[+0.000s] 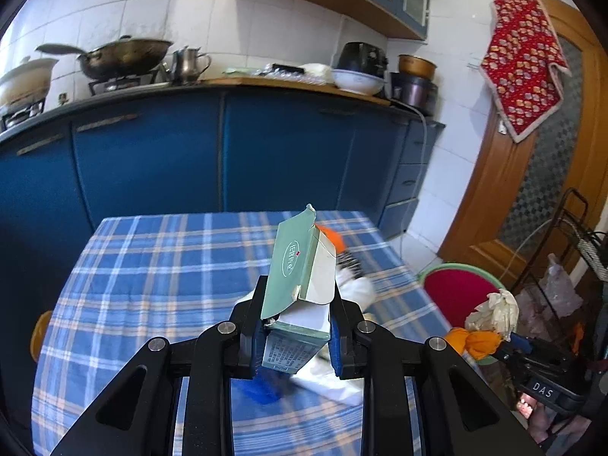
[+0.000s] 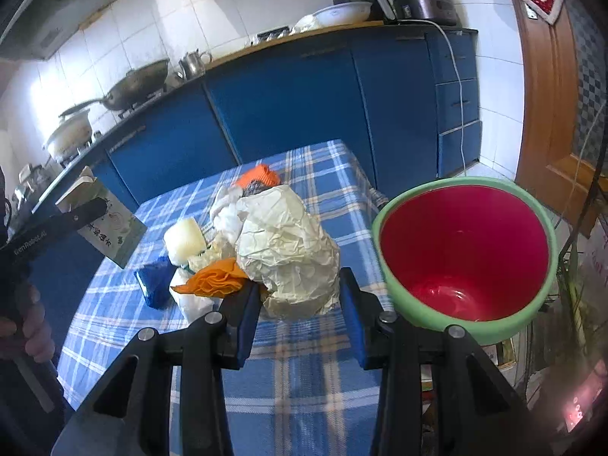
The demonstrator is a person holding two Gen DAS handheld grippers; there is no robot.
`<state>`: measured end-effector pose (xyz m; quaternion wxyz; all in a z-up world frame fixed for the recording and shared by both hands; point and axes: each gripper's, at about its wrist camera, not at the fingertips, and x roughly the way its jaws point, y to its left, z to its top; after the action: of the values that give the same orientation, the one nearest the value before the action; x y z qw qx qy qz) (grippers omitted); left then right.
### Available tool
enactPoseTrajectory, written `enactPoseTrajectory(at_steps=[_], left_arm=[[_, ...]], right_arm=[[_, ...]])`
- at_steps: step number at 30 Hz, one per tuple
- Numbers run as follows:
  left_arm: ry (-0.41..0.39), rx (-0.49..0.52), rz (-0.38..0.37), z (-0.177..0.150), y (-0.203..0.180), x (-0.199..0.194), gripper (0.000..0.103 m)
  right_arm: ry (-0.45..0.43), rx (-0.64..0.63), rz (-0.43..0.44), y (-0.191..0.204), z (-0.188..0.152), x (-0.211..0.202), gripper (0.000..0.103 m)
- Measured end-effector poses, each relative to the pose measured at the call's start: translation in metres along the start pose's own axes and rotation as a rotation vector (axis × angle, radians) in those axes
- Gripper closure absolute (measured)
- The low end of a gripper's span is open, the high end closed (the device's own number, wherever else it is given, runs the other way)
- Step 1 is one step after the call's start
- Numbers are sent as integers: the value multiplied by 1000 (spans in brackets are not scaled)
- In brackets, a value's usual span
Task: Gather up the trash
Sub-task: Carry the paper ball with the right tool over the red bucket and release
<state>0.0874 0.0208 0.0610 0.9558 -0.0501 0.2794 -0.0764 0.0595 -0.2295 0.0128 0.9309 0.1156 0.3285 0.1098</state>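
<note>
The left gripper (image 1: 298, 326) pinches a pale green carton (image 1: 300, 269) between its 2 blue pads, the carton standing up out of the jaws with its torn top flap open, lifted above the checked tablecloth (image 1: 152, 266). Just beyond the carton, partly hidden by it, lie an orange scrap (image 1: 334, 237), a dark blurred item and white crumpled paper (image 1: 359, 290); under the jaws a blue wrapper (image 1: 262, 387) and a white sheet (image 1: 334, 383) rest on the cloth. To the right of the carton, off the cloth's right edge, stands the red bin with a green rim (image 1: 456, 292), and in front of it the right gripper shows its load of orange and cream paper. The cloth left of the carton is bare as far as its far edge, with blue cabinets (image 1: 152, 159) behind. In the right wrist view, the right gripper (image 2: 300, 304) is clamped on a big cream paper wad (image 2: 288, 254), with an orange paper (image 2: 216, 277) caught at its left finger (image 2: 247, 319). Left of the wad on the cloth sit a white cylinder (image 2: 186, 241) and the blue wrapper (image 2: 154, 281); behind it lie white tissue (image 2: 228, 212) and an orange cloth (image 2: 258, 176). The bin (image 2: 465, 250) is just right of the wad, its mouth open beyond the table's right edge. Far left of the wad, the left gripper holds the carton (image 2: 106, 228) in the air, a hand (image 2: 34, 334) on its handle.
</note>
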Motion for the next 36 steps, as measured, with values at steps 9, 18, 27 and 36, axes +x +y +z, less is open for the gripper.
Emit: enactPoseTrajectory(at_steps=[9, 18, 27, 36], left_arm=[[3, 53, -116, 13, -57, 11, 77], [40, 109, -238, 15, -120, 42, 77], [107, 151, -328, 10, -183, 89, 77], [104, 159, -319, 7, -191, 99, 77]], right_arm=[[-41, 64, -45, -33, 4, -16, 60], [-66, 116, -123, -70, 7, -17, 60], [-57, 180, -212, -119, 3, -7, 60], [-59, 186, -135, -119, 1, -6, 60]])
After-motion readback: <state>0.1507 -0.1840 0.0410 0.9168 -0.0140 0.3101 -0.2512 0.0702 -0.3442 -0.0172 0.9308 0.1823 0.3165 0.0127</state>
